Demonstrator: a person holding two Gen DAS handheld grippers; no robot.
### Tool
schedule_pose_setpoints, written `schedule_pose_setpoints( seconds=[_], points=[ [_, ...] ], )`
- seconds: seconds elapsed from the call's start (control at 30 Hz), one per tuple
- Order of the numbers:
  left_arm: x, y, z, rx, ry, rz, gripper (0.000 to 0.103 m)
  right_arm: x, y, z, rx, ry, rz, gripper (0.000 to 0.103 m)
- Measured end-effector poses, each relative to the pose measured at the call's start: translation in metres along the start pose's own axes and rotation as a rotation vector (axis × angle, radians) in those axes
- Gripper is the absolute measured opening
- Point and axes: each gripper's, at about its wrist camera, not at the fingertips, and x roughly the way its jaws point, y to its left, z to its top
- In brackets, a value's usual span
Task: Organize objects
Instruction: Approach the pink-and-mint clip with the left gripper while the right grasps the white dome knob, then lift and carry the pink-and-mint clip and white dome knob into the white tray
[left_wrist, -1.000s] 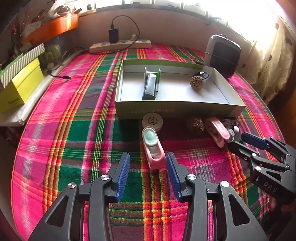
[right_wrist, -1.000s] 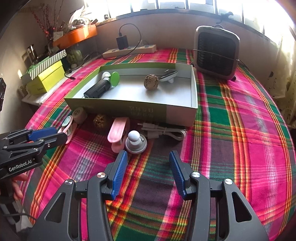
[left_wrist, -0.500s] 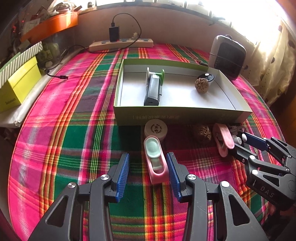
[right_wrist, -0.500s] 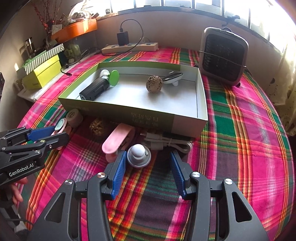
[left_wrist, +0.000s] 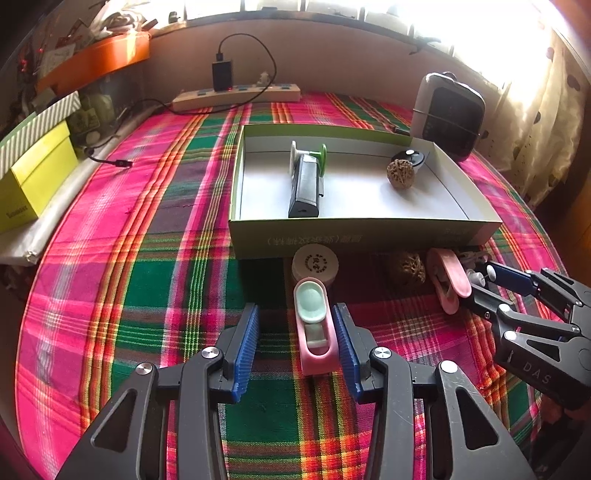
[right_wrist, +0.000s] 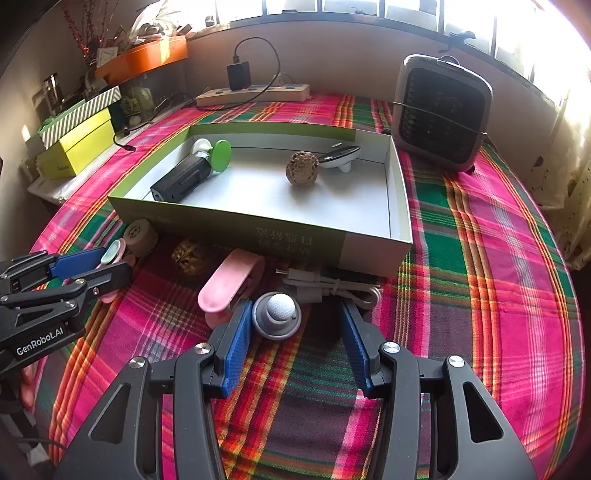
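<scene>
A pink clip with a mint pad lies on the plaid cloth between the fingers of my left gripper. Its jaws are closing; the clip sits close against the right pad and clear of the left one. My right gripper stands open around a grey knob with a white ball, which rests near its left pad. In front of the green box lie a second pink clip, a walnut, a round cream pot and a coiled white cable.
The box holds a black device with a green disc, another walnut and a small black-and-white item. A small fan heater stands behind it at the right, a power strip at the back, and a yellow box at the left edge.
Both grippers have crept forward. The pink clip now lies deeper between the left fingers, and the grey knob has come in between the right fingers.
</scene>
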Motion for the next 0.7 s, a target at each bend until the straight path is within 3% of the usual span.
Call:
schedule_pose_setpoints(
  seconds=[0.13, 0.27, 0.47, 0.7],
  points=[
    [-0.0003, 0.0005, -0.0007, 0.004, -0.005, 0.005, 0.035, 0.0, -0.0001, 0.0001, 0.002, 0.0, -0.002, 0.048],
    [-0.0004, 0.0035, 0.0003, -0.006, -0.006, 0.008, 0.027, -0.0008, -0.0018, -0.0005, 0.012, -0.003, -0.007, 0.037],
    [-0.0005, 0.007, -0.0003, -0.01, -0.011, 0.019, 0.017, -0.0014, -0.0034, -0.0011, 0.022, -0.005, -0.011, 0.032],
    [-0.0007, 0.0087, -0.001, -0.015, -0.016, 0.02, 0.015, -0.0018, -0.0035, -0.0012, 0.022, -0.006, -0.011, 0.032]
  ],
)
